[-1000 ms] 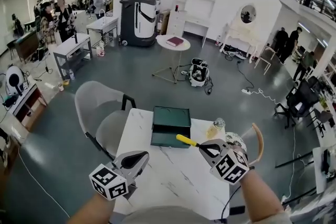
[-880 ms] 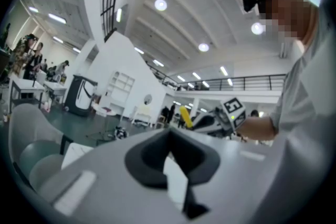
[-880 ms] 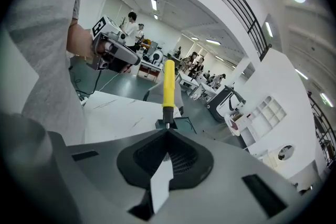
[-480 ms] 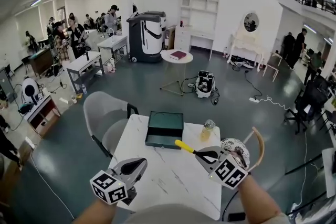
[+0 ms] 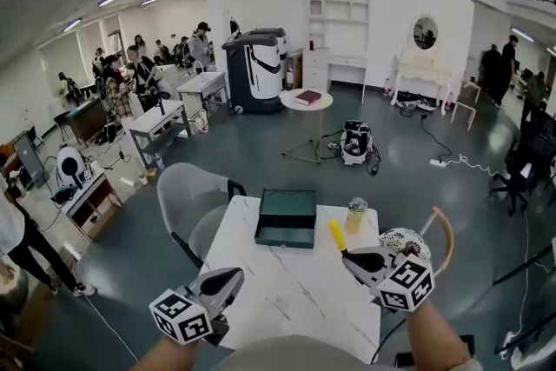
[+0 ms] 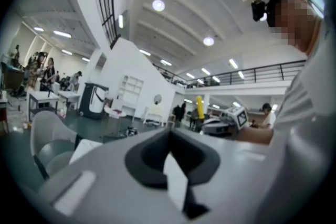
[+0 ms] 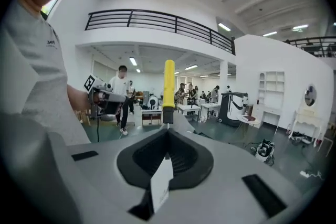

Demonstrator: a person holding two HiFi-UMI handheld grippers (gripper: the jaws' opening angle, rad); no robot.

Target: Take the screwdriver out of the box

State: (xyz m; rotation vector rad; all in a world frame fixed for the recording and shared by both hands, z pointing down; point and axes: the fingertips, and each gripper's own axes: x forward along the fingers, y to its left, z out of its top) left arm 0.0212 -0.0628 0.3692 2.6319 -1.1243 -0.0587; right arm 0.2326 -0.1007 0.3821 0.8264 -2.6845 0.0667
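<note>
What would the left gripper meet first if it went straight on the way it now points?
Probably the green box: in the head view the left gripper aims across bare table toward it, though its own level view suggests it might pass above.

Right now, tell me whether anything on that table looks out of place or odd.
Only one thing: the right tool grips the screwdriver by its thin shaft, so the yellow handle sticks out ahead of the jaws, over the table. The green box sits square and the bottle stands upright; nothing spilled.
</note>
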